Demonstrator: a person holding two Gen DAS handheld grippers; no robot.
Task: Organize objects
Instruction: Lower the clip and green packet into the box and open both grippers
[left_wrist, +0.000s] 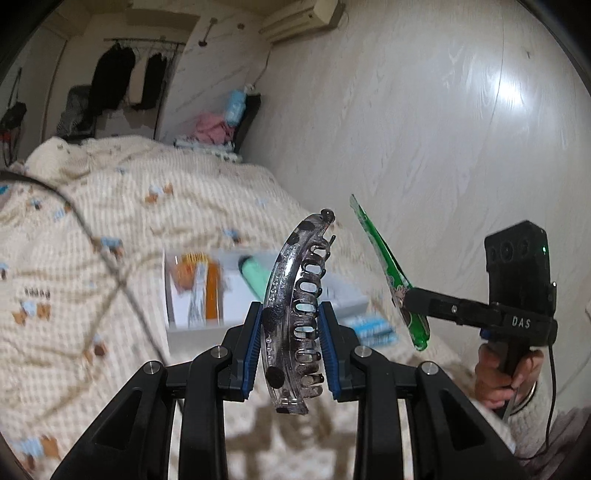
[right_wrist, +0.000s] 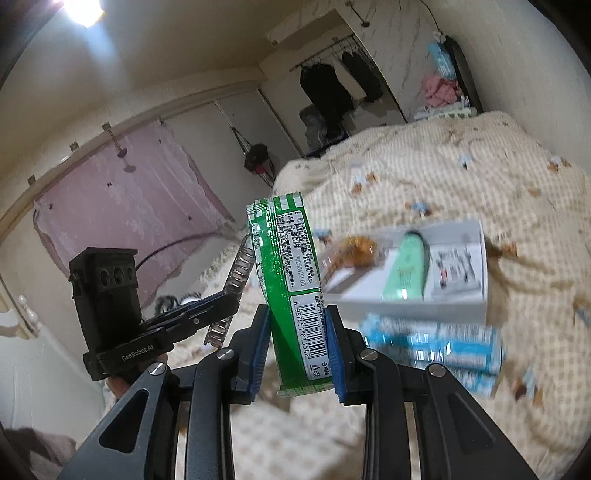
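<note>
My left gripper (left_wrist: 291, 332) is shut on a clear, dark-spotted hair claw clip (left_wrist: 295, 295) and holds it upright above the bed. My right gripper (right_wrist: 298, 343) is shut on a green snack packet (right_wrist: 291, 280) with a barcode, also held in the air. Each gripper shows in the other view: the right one (left_wrist: 417, 306) with the packet (left_wrist: 384, 266), the left one (right_wrist: 225, 302) with the clip (right_wrist: 240, 269). A white box (left_wrist: 258, 325) lies on the bed ahead, holding a mint-green tube (right_wrist: 406, 266), an orange item (left_wrist: 212, 291) and papers.
A blue-and-white pack (right_wrist: 436, 347) lies beside the box on the cream quilt (left_wrist: 92, 229). The wood-panel wall (left_wrist: 424, 129) runs along the bed's right side. Clothes hang at the far end (left_wrist: 110, 77). A pink curtain (right_wrist: 122, 199) hangs to the left.
</note>
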